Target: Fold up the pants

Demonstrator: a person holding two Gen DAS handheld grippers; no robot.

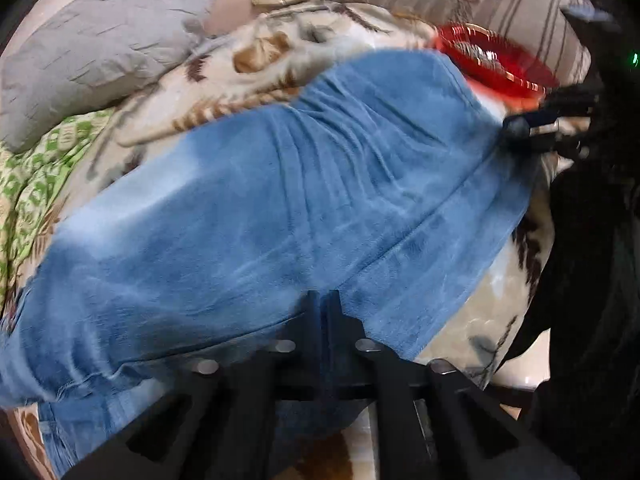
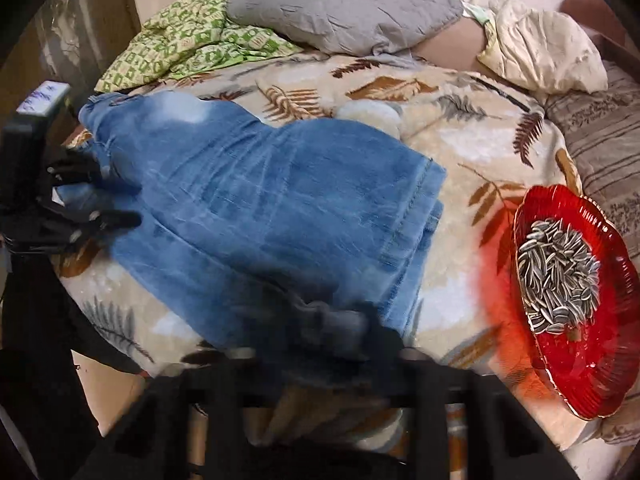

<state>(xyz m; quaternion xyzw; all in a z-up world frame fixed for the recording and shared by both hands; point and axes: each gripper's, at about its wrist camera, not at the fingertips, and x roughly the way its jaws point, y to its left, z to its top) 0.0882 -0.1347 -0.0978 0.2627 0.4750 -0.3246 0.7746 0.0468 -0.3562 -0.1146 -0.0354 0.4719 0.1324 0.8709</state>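
Left claw [image 1: 326, 300] and right claw [image 2: 340, 320] pinch the jeans' [image 1: 280, 200] near edge.

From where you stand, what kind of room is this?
Most likely a bedroom: a leaf-print blanket covers a bed, with a grey pillow behind the jeans and a red dish of sunflower seeds.

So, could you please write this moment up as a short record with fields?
surface: leaf-print blanket on a bed
pants: blue jeans, lying folded over, hems toward the red dish
dish contents: sunflower seeds
left gripper: shut on the jeans' edge
right gripper: on the jeans' near edge, blurred, so grip unclear
other: grey pillow, green patterned cloth
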